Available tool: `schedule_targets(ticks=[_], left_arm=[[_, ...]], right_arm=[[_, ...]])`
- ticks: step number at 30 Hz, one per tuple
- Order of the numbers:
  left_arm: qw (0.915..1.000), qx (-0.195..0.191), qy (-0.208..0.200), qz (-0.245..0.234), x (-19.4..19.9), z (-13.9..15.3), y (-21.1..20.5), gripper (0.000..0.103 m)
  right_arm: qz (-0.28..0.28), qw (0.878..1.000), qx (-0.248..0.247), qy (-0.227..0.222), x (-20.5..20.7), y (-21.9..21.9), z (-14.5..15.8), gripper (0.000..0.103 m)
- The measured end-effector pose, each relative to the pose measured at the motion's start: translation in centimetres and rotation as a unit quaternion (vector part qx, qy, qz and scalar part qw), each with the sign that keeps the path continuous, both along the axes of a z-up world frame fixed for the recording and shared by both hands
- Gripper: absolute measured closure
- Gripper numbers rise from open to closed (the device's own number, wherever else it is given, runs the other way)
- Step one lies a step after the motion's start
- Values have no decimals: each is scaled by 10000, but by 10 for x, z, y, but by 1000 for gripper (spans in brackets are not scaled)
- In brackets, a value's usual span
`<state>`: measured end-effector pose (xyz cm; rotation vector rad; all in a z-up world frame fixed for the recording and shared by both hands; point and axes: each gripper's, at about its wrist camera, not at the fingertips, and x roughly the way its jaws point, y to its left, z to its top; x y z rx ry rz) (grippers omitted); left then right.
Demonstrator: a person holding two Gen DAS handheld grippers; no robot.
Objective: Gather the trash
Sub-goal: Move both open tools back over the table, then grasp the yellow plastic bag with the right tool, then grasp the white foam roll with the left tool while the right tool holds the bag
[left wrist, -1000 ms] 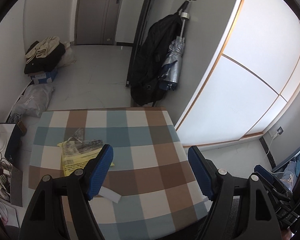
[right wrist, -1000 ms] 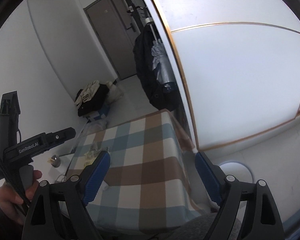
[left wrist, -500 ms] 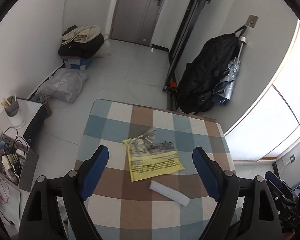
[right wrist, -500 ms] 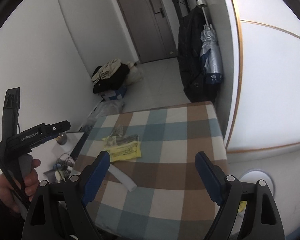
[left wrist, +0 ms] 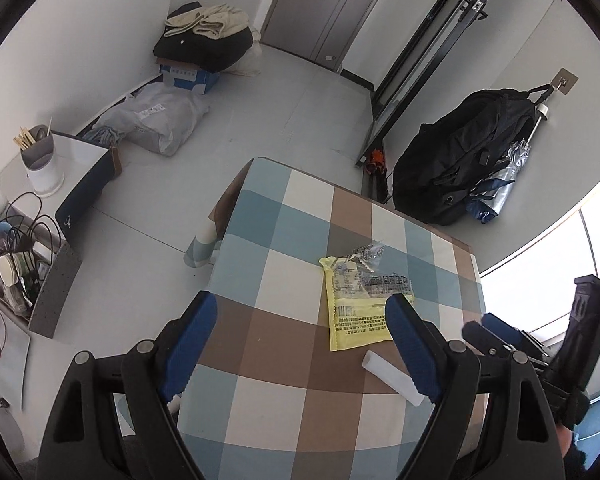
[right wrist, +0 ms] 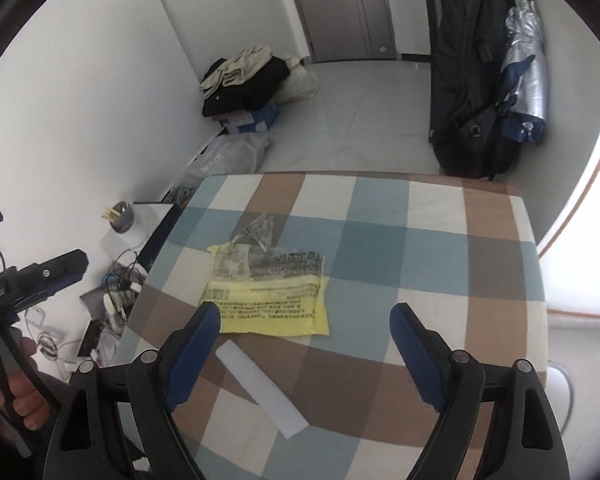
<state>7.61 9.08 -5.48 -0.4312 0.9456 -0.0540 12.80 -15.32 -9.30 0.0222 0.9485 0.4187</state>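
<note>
Both hand-held grippers, left and right, hover wide apart above the yellow wrapper.

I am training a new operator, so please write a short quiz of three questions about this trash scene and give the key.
1. True or false: the left tongs and the right tongs are both open and hold nothing.
2. Multiple choice: what lies nearest the yellow wrapper on the checked tablecloth? A) a white strip B) a red cup C) a spoon
3. Fill in: partly under the far edge of the yellow wrapper lies a crumpled ____ plastic wrapper.

Key: 1 true; 2 A; 3 clear
</note>
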Motion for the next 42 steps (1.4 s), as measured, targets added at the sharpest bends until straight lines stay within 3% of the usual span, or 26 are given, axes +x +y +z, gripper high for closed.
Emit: schedule_targets(ticks=[9, 12, 16, 19, 20, 22, 23, 28, 35, 42], left_arm=[[9999, -136, 56, 87, 4, 3, 11, 19], [9995, -241, 156, 144, 7, 0, 15, 19], [9996, -192, 131, 182, 8, 2, 17, 19], [9995, -159, 138, 222, 9, 1, 17, 19], [9995, -146, 158, 231, 10, 0, 17, 19], [9994, -130, 194, 253, 10, -1, 17, 19], [9994, -122, 199, 261, 9, -2, 17, 19], [9994, -24, 190, 283, 8, -2, 16, 19], [9994, 68, 197, 265, 8, -9, 10, 19], [9986, 347, 288, -258, 9, -20, -20, 19]], right_arm=[[74, 9981, -236, 569, 43, 32, -46, 18], [149, 9969, -207, 750, 50, 38, -54, 33], [258, 9961, -564, 627, 47, 48, -57, 39], [398, 9919, -1150, 367, 40, 57, -58, 59], [438, 9904, -1273, 300, 37, 58, -58, 70], [504, 9903, -1254, 331, 35, 54, -57, 85], [537, 9907, -1185, 406, 35, 51, -56, 98], [457, 9930, -947, 538, 31, 42, -50, 100], [25, 9993, -203, 328, 17, 5, -23, 100], [-416, 9989, 200, 59, -8, -40, 4, 100]])
